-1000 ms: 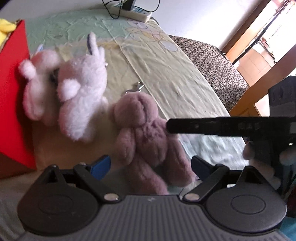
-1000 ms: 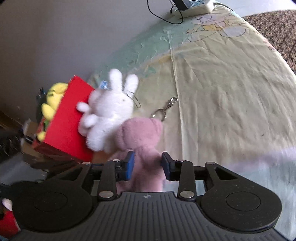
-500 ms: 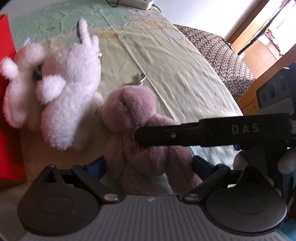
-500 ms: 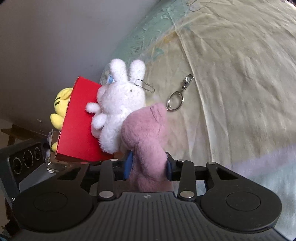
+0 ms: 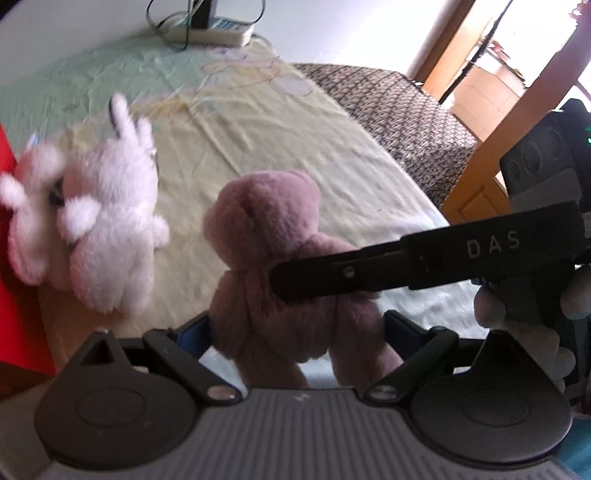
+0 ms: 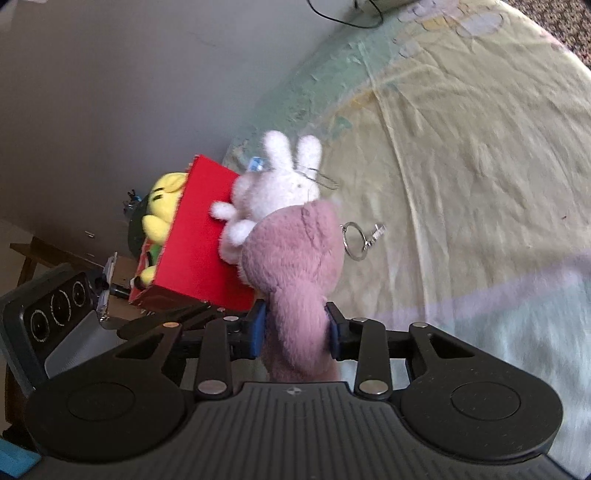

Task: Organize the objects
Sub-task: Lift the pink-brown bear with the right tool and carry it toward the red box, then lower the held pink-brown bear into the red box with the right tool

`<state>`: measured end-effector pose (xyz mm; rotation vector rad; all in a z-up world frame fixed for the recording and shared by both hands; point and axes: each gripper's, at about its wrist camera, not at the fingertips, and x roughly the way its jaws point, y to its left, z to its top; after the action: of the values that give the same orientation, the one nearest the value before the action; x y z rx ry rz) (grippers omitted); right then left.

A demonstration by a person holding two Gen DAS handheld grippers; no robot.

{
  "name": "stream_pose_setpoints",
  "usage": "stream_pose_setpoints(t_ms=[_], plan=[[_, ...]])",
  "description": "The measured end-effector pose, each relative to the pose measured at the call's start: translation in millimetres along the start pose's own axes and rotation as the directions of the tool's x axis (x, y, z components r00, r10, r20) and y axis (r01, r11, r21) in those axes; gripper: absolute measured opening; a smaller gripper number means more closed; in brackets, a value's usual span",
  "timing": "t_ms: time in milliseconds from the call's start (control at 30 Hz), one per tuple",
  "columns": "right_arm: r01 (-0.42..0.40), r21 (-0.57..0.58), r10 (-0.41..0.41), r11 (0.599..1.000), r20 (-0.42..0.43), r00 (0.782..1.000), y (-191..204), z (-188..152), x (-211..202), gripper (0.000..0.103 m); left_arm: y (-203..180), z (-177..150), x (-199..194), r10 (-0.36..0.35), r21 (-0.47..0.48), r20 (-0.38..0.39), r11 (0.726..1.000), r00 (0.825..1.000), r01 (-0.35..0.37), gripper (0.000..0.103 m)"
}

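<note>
A mauve plush bear (image 6: pixel 295 258) hangs lifted above the bed, its keyring (image 6: pixel 356 242) dangling. My right gripper (image 6: pixel 295 334) is shut on the bear's body; its black finger crosses the bear in the left wrist view (image 5: pixel 332 273). My left gripper (image 5: pixel 295 332) is open, its jaws wide on either side of the bear's legs (image 5: pixel 291 295). A white plush rabbit (image 6: pixel 280 184) lies against a red box (image 6: pixel 199 236); it also shows in the left wrist view (image 5: pixel 110 221). A yellow plush (image 6: pixel 162 206) sits inside the box.
The bed has a pale yellow and green sheet (image 6: pixel 461 147). A power strip with cables (image 5: pixel 218 31) lies at the far end. A patterned brown cover (image 5: pixel 399 114) and a wooden post (image 5: pixel 491 155) are to the right. A grey wall (image 6: pixel 110 92) is behind the box.
My right gripper closed on the mauve bear and lifted it off the sheet; the keyring now hangs free. The left gripper stayed open around the bear's legs.
</note>
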<state>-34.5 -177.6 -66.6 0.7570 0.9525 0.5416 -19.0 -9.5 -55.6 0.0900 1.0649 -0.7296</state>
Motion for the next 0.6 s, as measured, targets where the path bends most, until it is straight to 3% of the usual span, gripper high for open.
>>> stream_pose_setpoints(t_ms=[233, 600], plan=[[-0.025, -0.084, 0.03, 0.996, 0.057, 0.998, 43.9, -12.7, -5.5, 0.035, 0.4, -3.9, -43.5, 0.012, 0.045, 0.095, 0.999, 0.995, -0.016, 0.094], [-0.062, -0.155, 0.086, 0.986, 0.159, 0.983, 132.5, -27.0, 23.5, 0.035, 46.1, -21.3, -136.8, -0.003, 0.105, 0.254, 0.994, 0.967, -0.024, 0.094]])
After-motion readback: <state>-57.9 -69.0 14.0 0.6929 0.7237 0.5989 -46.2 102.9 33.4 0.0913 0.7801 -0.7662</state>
